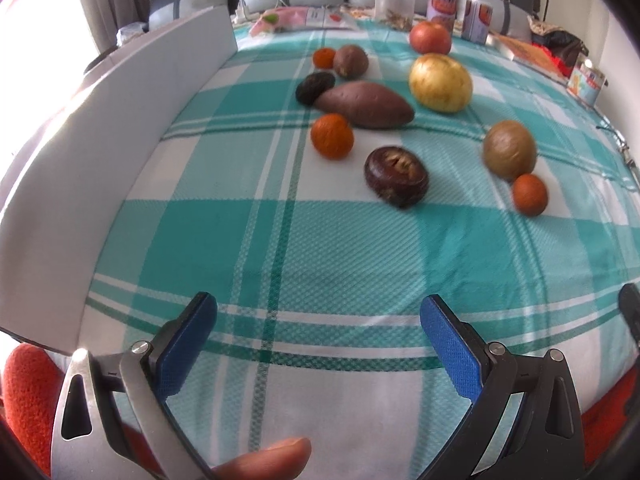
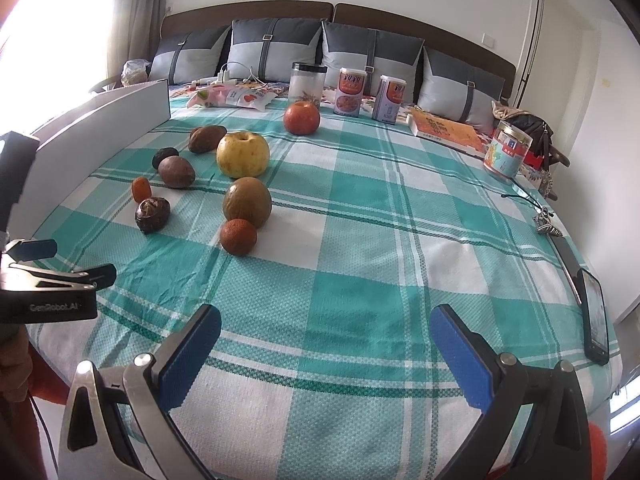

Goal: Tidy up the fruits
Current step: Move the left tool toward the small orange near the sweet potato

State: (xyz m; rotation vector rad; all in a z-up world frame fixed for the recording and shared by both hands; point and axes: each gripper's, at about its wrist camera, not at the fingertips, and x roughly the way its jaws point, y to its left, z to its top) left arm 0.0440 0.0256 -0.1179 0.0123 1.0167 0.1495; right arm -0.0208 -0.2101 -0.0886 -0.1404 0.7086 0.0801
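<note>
Both my left hand-held gripper (image 1: 318,322) and right hand-held gripper (image 2: 326,332) hang empty with fingers apart over the bed (image 2: 360,280). The fruits (image 2: 247,202) lie scattered past them, beside the white board (image 1: 100,140). I'd approach the nearest orange (image 2: 238,237) low and centred, squeezing gently.

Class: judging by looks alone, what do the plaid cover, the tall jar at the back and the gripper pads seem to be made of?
Plaid cover: woven cloth, matte; its weave and creases show.
Tall jar: probably clear plastic or glass, with a dark lid; contents show through.
Gripper pads: likely blue rubber or foam; the surface looks finely textured.
</note>
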